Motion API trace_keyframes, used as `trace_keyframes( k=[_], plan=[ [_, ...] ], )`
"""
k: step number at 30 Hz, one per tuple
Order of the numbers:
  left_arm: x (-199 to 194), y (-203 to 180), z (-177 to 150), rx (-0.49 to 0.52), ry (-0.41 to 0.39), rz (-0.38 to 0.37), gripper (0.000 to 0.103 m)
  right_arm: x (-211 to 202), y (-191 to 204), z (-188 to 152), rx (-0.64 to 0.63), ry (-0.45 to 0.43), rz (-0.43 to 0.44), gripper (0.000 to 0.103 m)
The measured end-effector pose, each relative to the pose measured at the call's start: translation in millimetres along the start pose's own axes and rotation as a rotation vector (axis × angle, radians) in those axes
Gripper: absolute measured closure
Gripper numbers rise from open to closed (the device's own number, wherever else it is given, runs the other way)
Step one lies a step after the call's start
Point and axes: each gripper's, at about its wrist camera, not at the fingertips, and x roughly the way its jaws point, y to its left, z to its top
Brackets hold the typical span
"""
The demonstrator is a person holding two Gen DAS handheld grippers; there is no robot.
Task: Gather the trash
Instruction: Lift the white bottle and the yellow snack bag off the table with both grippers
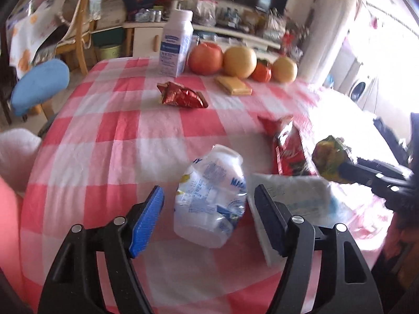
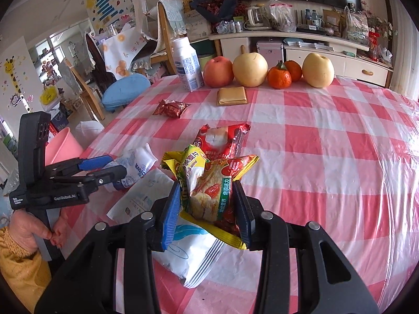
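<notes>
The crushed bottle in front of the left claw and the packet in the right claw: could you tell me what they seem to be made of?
Crushed bottle: thin translucent plastic, probably; it is dented and light shows through. Packet: glossy printed plastic film, judging by its sharp crinkles and sheen, pinched in the right claw.

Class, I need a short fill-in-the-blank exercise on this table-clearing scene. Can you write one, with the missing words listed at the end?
1. The right tongs are shut on a crumpled ____ oatmeal wrapper.
2. The left tongs are open around a crushed clear plastic ____.
3. A white carton stands upright beside a row of ____ at the far edge of the table.
4. The tablecloth is checked in white and ____.

Missing words: yellow; bottle; fruit; pink
</notes>
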Motion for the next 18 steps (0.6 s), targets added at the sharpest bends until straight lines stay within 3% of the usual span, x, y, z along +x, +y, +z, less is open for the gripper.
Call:
trace_keyframes(
  k=[3,10,12,18],
  plan=[
    [12.9,3.1,2.2,0.004,0.041,-0.032,0.025,3.1,2.4,-1.5,-0.011,0.01,-0.008,0.062],
    [21.3,-7.6,5.5,0.046,0.037,-0.052,0.024,6.0,6.8,-3.0,-0.026,0.013,-0.021,0.062],
    [20.9,-8.3,5.4,0.043,0.034,-0.052,0.037,6.1,7.8,-3.2,-0.027,0.012,-0.027,0.062],
    [20.1,-11.0,4.9,0.046,0.037,-0.041,0.039,7.0,11.7,-3.0,-0.024,0.01,-0.044,0.062]
  ],
)
